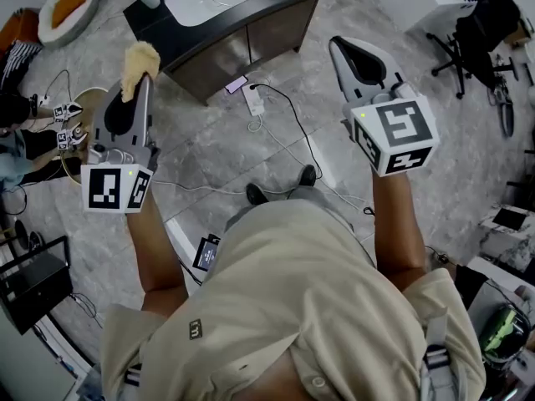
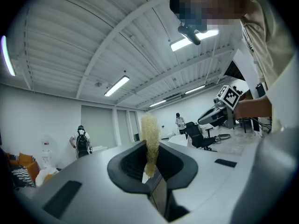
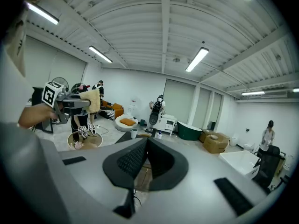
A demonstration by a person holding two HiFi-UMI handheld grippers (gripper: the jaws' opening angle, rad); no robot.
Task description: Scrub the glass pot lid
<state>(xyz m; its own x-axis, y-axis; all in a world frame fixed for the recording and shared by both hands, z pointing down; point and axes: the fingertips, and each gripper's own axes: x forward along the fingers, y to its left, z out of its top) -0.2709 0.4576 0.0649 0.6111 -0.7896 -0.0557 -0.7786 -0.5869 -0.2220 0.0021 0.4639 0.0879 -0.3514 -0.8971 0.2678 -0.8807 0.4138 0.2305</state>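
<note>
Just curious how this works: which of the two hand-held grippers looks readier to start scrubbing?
Left, I'd say. The left gripper is shut on a yellow fibrous scrubbing pad, ready to rub; the right gripper is shut with nothing between its jaws.

a dark sink cabinet [image 1: 251,32] stands on grey floor [image 1: 209,149], a white power strip [image 1: 253,100] near it.

You stand on a grey marbled floor [image 1: 201,132], a dark sink cabinet [image 1: 259,36] ahead, strip lights [image 3: 196,59] on the ribbed ceiling [image 3: 140,27].
</note>
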